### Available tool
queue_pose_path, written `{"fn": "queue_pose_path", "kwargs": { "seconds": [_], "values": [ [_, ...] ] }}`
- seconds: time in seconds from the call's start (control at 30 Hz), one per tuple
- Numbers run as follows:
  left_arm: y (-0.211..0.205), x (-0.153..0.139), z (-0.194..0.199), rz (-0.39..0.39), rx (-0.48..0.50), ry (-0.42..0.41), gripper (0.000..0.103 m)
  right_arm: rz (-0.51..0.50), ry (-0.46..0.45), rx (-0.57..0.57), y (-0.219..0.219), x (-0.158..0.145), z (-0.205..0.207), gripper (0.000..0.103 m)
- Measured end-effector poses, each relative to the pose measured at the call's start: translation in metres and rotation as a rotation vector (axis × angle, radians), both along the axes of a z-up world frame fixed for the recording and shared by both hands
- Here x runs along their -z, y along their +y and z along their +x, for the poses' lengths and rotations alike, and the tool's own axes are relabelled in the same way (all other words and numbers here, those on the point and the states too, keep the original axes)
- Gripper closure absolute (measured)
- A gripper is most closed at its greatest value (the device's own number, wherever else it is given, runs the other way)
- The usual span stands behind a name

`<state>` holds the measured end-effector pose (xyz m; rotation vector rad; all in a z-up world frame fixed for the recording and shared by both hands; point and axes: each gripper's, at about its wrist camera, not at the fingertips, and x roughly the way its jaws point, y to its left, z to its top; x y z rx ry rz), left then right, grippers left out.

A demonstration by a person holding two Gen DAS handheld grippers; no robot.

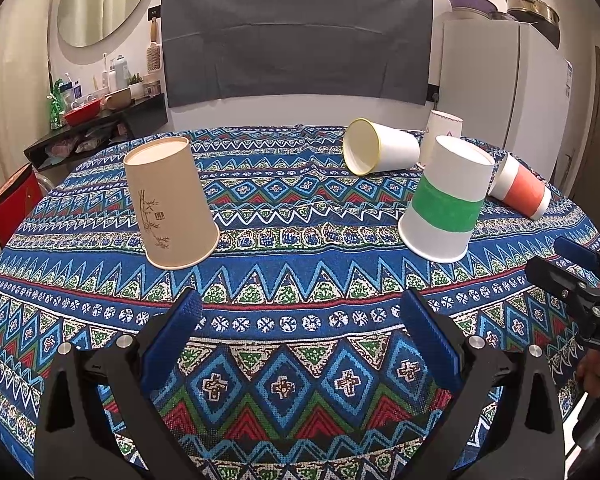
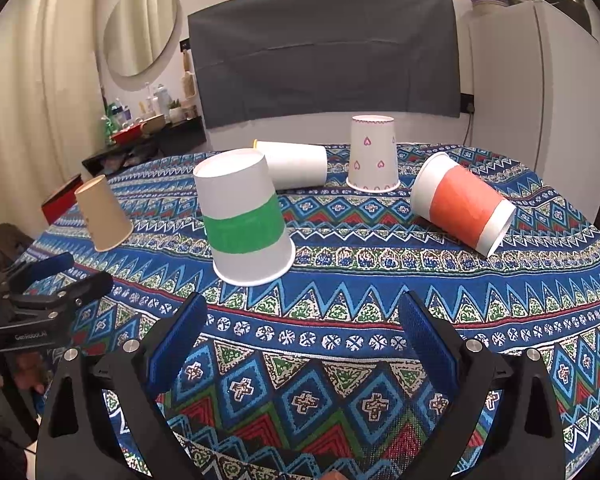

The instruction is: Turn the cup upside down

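Note:
Several paper cups are on the patterned tablecloth (image 1: pixel 300 240). A tan cup (image 1: pixel 168 204) (image 2: pixel 103 213) stands upside down at the left. A green-banded cup (image 1: pixel 446 200) (image 2: pixel 246 216) stands upside down. A yellow-rimmed white cup (image 1: pixel 380 146) (image 2: pixel 296 164) lies on its side. An orange-banded cup (image 1: pixel 520 186) (image 2: pixel 466 204) lies on its side at the right. A heart-print cup (image 2: pixel 372 154) (image 1: pixel 440 132) stands upside down at the back. My left gripper (image 1: pixel 300 308) (image 2: pixel 60 272) is open and empty, near the table's front. My right gripper (image 2: pixel 302 312) (image 1: pixel 560 260) is open and empty, in front of the green-banded cup.
A dark cloth-covered panel (image 1: pixel 296 36) stands behind the table. A white fridge (image 1: pixel 512 80) is at the back right. A black shelf with bottles and bowls (image 1: pixel 100 116) is at the back left. A red box (image 1: pixel 12 200) sits by the table's left edge.

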<state>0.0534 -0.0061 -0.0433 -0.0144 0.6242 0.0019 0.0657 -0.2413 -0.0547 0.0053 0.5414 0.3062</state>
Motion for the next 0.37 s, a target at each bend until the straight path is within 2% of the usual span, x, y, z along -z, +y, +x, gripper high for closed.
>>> {"fn": "queue_pose_path", "kwargs": {
  "seconds": [0.37],
  "values": [
    [0.0027, 0.0009, 0.0025, 0.004, -0.007, 0.006, 0.006, -0.002, 0.001, -0.001, 0.0002, 0.0009, -0.0004, 0.011]
  ]
}}
